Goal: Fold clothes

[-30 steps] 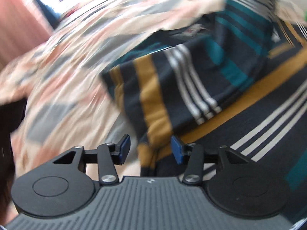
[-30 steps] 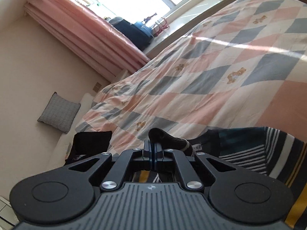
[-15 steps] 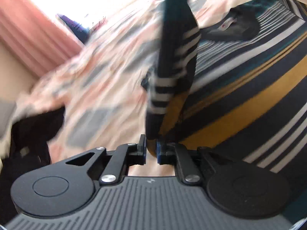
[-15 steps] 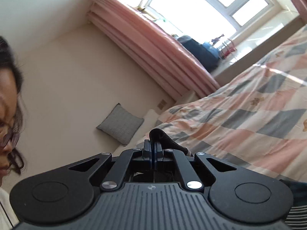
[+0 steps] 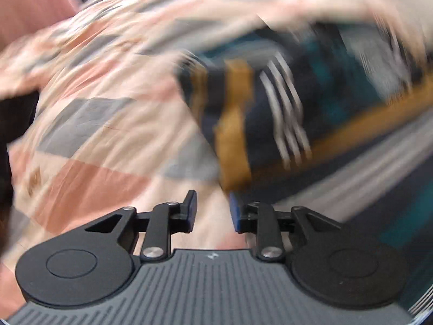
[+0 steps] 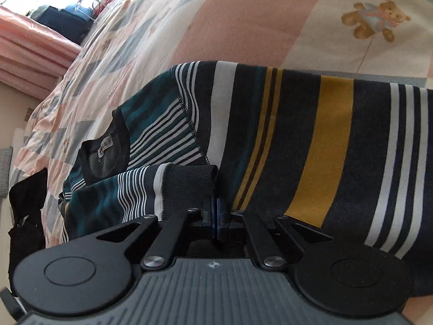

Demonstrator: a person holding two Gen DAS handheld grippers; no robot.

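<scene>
A dark sweater (image 6: 297, 124) with white, mustard and teal stripes lies flat on the patchwork quilt (image 6: 243, 27). Its collar and label (image 6: 105, 151) are on the left in the right wrist view. My right gripper (image 6: 217, 216) is shut on the ribbed sleeve cuff (image 6: 186, 187), and the sleeve lies folded across the sweater's body. In the blurred left wrist view the sweater (image 5: 270, 113) is up and to the right. My left gripper (image 5: 212, 211) hangs over the quilt (image 5: 108, 140). Its jaws are opening and nothing is between them.
A black garment (image 6: 27, 203) lies at the bed's left edge. Pink curtains (image 6: 27, 59) and a dark blue bag (image 6: 62, 21) on the sill sit at the far end. A grey cushion (image 6: 5, 170) rests against the wall. The quilt extends past the sweater.
The left gripper closed on the hanging sleeve, then let it go and now stands open. The right gripper came down from high up and laid the sleeve across the sweater.
</scene>
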